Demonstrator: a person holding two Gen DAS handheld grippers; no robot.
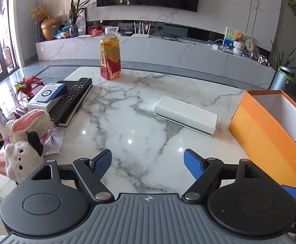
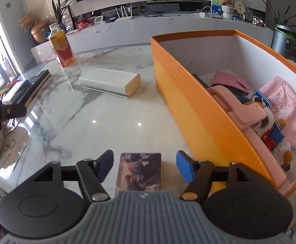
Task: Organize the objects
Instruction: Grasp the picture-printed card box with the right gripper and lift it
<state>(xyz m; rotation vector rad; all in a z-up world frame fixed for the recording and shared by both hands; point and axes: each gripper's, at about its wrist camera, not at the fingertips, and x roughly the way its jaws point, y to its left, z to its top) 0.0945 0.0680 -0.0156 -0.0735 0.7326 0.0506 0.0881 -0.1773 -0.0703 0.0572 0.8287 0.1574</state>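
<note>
Lying flat on the marble table (image 2: 111, 109), one picture card (image 2: 140, 170) sits between the spread pads of the right gripper (image 2: 145, 167), untouched. Beside it stands one orange box (image 2: 190, 93) holding two pink pouches and one plush toy (image 2: 270, 126). One white case (image 2: 109, 81), one bottle (image 2: 62, 47). The left gripper (image 1: 148, 164) gapes empty.
</note>
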